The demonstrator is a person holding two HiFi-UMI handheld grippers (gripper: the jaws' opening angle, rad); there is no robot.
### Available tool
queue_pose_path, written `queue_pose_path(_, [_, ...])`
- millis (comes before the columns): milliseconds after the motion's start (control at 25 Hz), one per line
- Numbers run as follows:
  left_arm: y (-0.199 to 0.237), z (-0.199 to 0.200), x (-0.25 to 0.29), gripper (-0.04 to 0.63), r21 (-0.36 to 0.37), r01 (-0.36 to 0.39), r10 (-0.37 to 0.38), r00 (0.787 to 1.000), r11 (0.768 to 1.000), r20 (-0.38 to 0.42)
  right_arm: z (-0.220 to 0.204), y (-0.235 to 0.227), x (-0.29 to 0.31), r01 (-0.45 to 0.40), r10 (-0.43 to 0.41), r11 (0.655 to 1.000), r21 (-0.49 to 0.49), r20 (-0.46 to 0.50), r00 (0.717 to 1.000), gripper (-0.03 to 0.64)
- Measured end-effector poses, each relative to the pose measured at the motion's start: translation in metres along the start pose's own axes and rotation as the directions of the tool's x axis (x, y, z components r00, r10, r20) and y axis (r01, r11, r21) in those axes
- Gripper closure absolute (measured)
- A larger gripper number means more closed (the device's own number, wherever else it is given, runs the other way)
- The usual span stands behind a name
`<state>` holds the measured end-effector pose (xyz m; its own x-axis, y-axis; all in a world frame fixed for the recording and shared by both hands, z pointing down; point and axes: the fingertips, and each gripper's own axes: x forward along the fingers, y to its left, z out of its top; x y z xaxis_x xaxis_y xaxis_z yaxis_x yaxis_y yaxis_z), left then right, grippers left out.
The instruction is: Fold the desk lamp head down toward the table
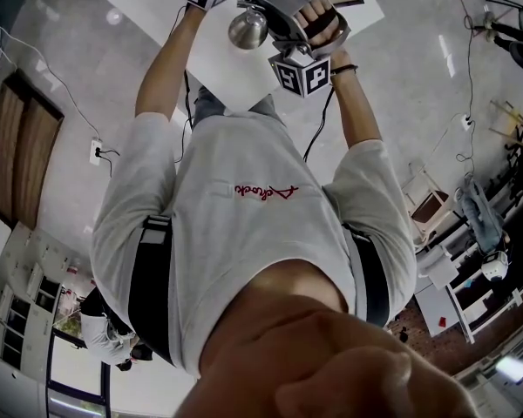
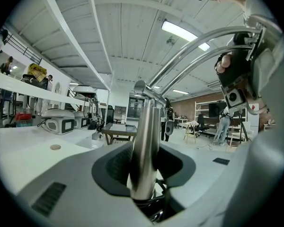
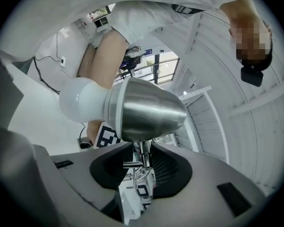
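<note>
Desk lamp gripped by left gripper, right gripper.

A pale grey short-sleeved T-shirt with red script on the chest is worn; black straps are seen at both sides, a dark band at the right wrist. The left gripper and right gripper are shelled in grey with black ribbed pads; each is fitted with a cube of black-and-white markers; a black cable is hung from the right one.
</note>
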<state>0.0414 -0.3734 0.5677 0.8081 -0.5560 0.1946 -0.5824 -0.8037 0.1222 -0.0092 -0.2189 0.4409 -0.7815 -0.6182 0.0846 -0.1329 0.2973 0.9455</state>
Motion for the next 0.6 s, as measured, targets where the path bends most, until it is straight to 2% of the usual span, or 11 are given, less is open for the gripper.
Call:
queue_pose_path(120, [0.001, 0.003, -0.001, 0.437, -0.002, -0.002, 0.002, 1.000, 1.000, 0.004, 0.001, 0.000, 0.001, 0.018, -0.018, 0.999, -0.036, 0.002, 1.000, 0.494])
queue_pose_path(600, [0.002, 0.002, -0.004, 0.434, -0.015, 0.004, -0.004, 1.000, 1.000, 0.014, 0.004, 0.015, -0.001, 0.126, -0.124, 0.990, -0.060, 0.037, 0.992, 0.502])
